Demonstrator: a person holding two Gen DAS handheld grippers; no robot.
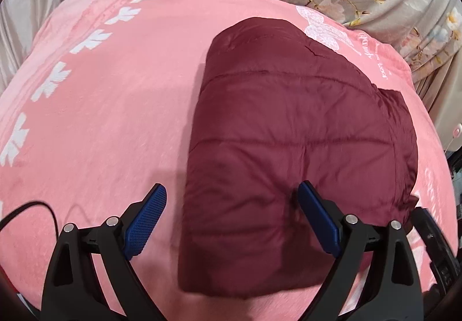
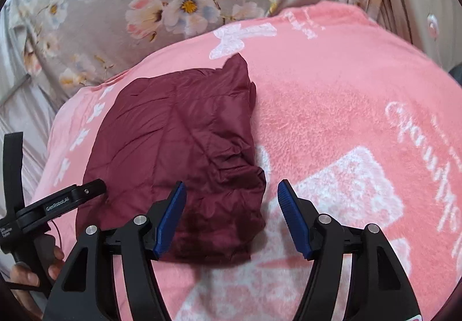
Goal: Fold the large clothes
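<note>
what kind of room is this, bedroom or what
Likely a bedroom: a maroon puffer jacket lies folded on a pink fleece blanket spread like a bed cover, with floral bedding bunched behind it.

Both tools hang with jaws spread wide, left tool (image 1: 232, 194) and right tool (image 2: 232, 191), gripping nothing.

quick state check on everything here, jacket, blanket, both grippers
maroon puffer jacket: folded into a compact bundle, lying flat on the blanket
pink blanket: spread out beneath the jacket
left gripper: open, holding nothing
right gripper: open, holding nothing
floral sheet: wrinkled, beyond the blanket
</note>
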